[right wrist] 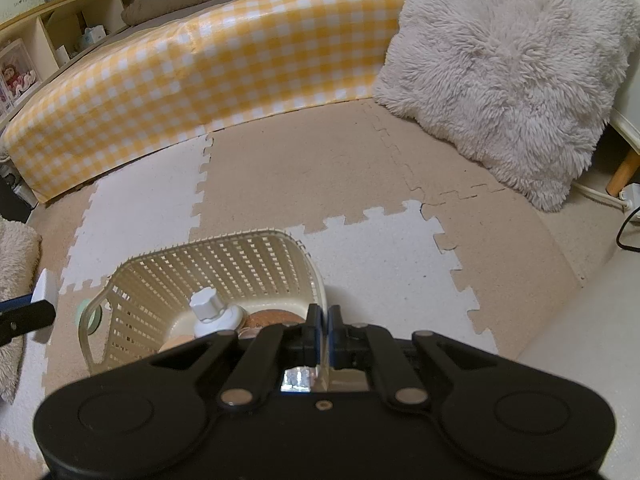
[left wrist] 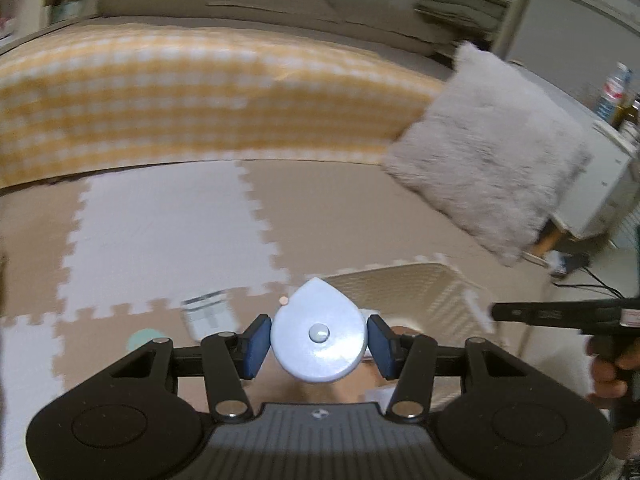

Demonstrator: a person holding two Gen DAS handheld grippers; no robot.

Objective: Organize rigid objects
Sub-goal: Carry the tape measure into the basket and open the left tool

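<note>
While the left hand-held gripper (left wrist: 318,340) grasps a pale blue teardrop-shaped case (left wrist: 319,330) between its blue pads in the lower middle of the left wrist view, the cream basket (right wrist: 224,264) lies behind it, a little to the right. At the bottom centre of the right wrist view, the right hand-held gripper (right wrist: 325,320) is clenched over the basket's right rim, and I cannot tell whether it pinches that rim. Inside the basket stand a white bottle (right wrist: 212,314) and a brown round thing (right wrist: 272,317).
</note>
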